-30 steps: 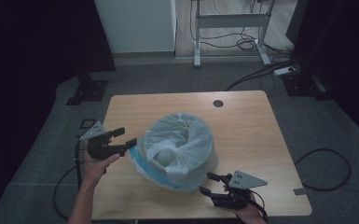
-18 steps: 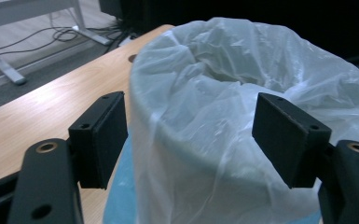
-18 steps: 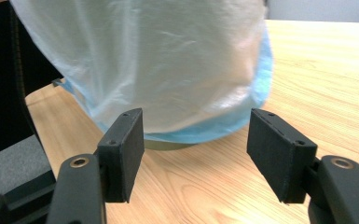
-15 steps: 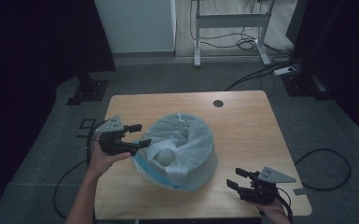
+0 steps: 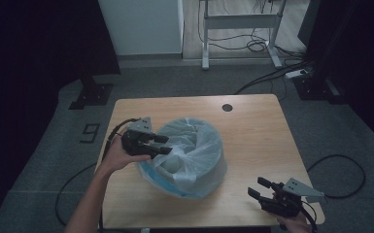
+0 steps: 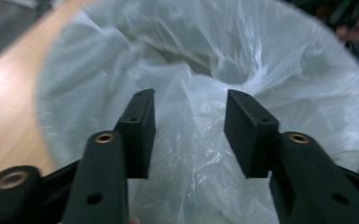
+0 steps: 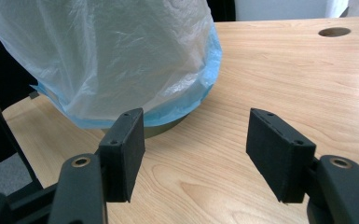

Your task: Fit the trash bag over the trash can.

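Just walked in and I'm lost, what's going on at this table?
A person is working with a bin lined with a translucent plastic bag on a wooden table. The left gripper, jaws open, is at the bag's crumpled plastic near the bin's mouth. The right gripper, also open, hovers apart from the bin near the table's front edge, holding nothing.

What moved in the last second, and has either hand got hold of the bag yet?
The left tongs moved right, from the table edge in over the bag rim, jaws open around a fold of plastic but not closed on it. The right tongs drew back right, away from the bin base toward the table corner, open and holding nothing. Bin and bag stayed where they were.
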